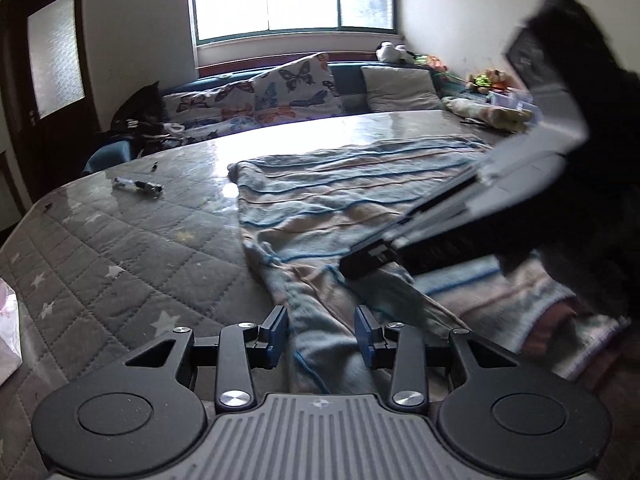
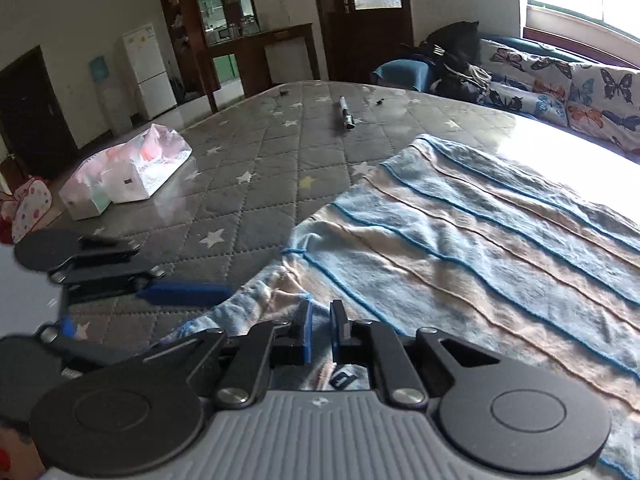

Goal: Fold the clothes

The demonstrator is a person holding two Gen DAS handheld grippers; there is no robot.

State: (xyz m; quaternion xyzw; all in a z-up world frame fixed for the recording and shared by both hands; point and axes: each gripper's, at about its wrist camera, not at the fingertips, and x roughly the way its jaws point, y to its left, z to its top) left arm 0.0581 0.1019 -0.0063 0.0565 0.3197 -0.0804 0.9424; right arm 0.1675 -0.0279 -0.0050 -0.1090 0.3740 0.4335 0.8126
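Observation:
A blue and beige striped sweater lies spread on the grey quilted table. My left gripper is low over its near end. Its jaws stand apart, and a sleeve-like strip of the cloth runs under the gap. In the right wrist view the sweater fills the right half, and one blue finger of the left gripper reaches its edge. My right gripper is nearly closed, with a pinch of the sweater between its pads. The right gripper bears down on the cloth, held by a dark-sleeved arm.
A pen-like tool lies on the far part of the table. A pink and white tissue pack stands near its left edge. A sofa with butterfly covers runs behind the table, under the window.

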